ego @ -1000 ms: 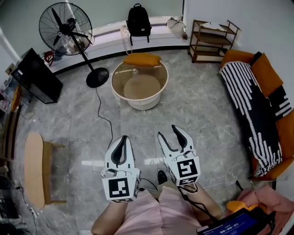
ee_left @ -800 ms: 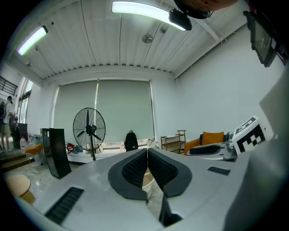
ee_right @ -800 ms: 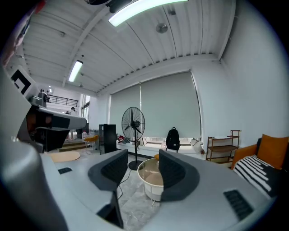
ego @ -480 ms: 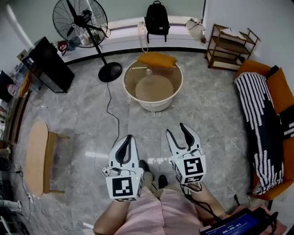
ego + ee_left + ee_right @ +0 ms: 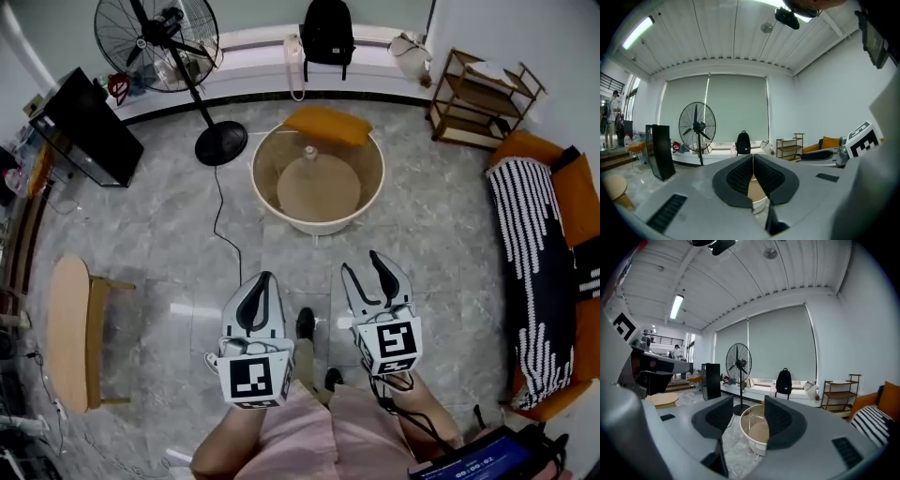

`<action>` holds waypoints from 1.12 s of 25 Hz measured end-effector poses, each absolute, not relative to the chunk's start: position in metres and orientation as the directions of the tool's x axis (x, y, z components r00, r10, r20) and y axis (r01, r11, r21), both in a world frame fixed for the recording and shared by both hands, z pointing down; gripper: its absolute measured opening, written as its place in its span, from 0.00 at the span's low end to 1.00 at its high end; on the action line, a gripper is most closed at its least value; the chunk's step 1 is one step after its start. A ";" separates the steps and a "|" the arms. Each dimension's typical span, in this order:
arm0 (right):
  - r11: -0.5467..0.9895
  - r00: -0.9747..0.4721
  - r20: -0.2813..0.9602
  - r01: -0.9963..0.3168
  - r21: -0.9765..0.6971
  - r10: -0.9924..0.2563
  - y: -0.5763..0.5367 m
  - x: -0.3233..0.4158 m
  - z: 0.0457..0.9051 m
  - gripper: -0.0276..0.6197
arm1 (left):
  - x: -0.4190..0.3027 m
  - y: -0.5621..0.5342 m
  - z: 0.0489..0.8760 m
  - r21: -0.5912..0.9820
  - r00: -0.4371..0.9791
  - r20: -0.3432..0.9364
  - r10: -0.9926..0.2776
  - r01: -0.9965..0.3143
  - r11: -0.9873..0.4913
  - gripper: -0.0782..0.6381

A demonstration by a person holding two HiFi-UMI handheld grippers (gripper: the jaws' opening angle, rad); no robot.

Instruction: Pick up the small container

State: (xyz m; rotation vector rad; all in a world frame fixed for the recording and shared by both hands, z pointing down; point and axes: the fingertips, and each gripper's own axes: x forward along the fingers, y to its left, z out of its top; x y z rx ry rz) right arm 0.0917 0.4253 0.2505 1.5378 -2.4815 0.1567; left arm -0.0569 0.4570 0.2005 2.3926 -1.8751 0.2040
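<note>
Fingers of the left gripper [image 5: 262, 279] are clenched empty, those of the right gripper [image 5: 361, 263] released; open grey marble floor [image 5: 169, 246] separates both from the round glass tabletop [image 5: 272, 155].

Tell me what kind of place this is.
Probably a lounge or a living-room-style space: it has an orange sofa with a striped throw, a low round table, and a standing fan near the far wall.

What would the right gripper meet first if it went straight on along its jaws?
Probably the round white glass-topped table: its near side sits in the gap between the jaws of the open right gripper. Only grey tiled floor shows before it; depth is unclear.
</note>
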 end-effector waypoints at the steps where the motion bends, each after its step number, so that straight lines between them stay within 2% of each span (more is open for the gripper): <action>1: 0.444 -0.425 0.243 -0.896 0.026 -0.872 0.412 0.087 0.252 0.37 | -0.061 0.442 0.201 -0.006 0.242 0.162 -0.957 -0.969 -0.246 0.13; 12: 0.389 -0.364 0.212 -0.917 0.087 -0.907 0.276 0.037 0.221 0.37 | -0.113 0.301 0.185 -0.006 0.312 0.125 -0.942 -0.949 -0.315 0.13; 21: 0.344 -0.318 0.169 -0.925 0.162 -0.933 0.222 0.044 0.197 0.37 | -0.112 0.243 0.180 0.020 0.353 0.102 -0.930 -0.936 -0.353 0.13; 28: 0.327 -0.306 0.156 -0.936 0.134 -0.939 0.180 0.071 0.208 0.37 | -0.083 0.204 0.195 0.003 0.370 0.119 -0.921 -0.928 -0.372 0.13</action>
